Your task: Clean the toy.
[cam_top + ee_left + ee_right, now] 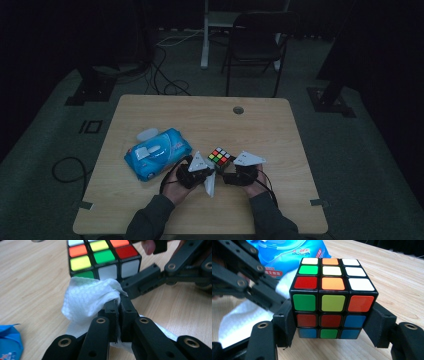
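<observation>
- One puzzle cube (pixel 332 298) sits on the tabletop (pixel 260 125), a little toward the near edge from its middle; its faces carry mixed white, orange, green, red, yellow and blue stickers, nine to a face, with no writing on them.
- The right gripper (pixel 332 327) has its two jaws pressed against opposite sides of the cube's lower layers, holding it; in the high view this gripper (pixel 231 167) lies just near-right of the cube (pixel 219 157).
- The left gripper (pixel 119 305) has its jaws pinched narrow on one white wipe (pixel 87 302), whose bunched end touches the cube (pixel 103 257) at a lower corner; in the high view this gripper (pixel 202 171) lies just near-left of the cube, with the wipe (pixel 210 184) hanging toward the near edge.
- One blue wipes pack (pixel 157 152) lies toward the left edge of the tabletop, near the cube but apart from it, its white lid flap (pixel 147 134) open.
- In the right gripper view the pack (pixel 287 255) shows printed writing, including red characters on a white patch; it is too small and blurred to read, and no brand can be made out.
- One round cable hole (pixel 238 110) sits near the far edge.
- Two hands hold the grippers, one each.
</observation>
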`<state>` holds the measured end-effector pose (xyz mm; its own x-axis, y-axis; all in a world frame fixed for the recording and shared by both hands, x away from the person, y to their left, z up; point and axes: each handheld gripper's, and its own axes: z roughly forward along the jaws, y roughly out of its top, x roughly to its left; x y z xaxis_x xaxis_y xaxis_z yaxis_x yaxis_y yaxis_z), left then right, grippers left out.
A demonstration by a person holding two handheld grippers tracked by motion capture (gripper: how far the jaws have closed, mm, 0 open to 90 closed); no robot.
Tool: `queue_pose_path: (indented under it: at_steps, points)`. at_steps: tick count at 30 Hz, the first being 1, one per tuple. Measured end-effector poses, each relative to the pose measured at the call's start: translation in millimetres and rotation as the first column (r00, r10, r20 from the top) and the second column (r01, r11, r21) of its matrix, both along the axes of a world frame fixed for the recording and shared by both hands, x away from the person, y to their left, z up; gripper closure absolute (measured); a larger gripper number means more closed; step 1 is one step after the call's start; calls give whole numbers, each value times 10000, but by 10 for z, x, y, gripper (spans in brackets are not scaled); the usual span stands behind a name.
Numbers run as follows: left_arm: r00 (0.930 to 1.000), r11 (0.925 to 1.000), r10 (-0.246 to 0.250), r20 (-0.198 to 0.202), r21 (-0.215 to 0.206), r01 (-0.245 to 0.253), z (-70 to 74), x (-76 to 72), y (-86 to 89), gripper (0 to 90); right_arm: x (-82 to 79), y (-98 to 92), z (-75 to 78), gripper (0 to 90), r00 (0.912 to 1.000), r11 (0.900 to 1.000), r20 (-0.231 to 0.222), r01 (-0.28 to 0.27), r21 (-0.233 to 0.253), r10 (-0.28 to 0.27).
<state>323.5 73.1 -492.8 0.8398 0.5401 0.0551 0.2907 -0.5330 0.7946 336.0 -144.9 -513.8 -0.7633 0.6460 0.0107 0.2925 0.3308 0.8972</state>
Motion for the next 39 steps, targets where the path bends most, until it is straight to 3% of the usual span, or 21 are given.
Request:
queue_pose_path:
  at_steps: [15,27,39]
  points:
    - [9986,9992,-63,532,-392,84,238,-25,44,880,-1,27,-28,344,9998,9999,-128,-127,-114,125]
    - [9986,9992,109,508,-385,-90,213,12,87,880,-3,20,-18,344,9999,9999,-93,-125,-93,125]
    - [9980,9948,543,326,-885,-513,225,104,235,880,-18,10,15,344,9998,9998,-48,-176,47,176]
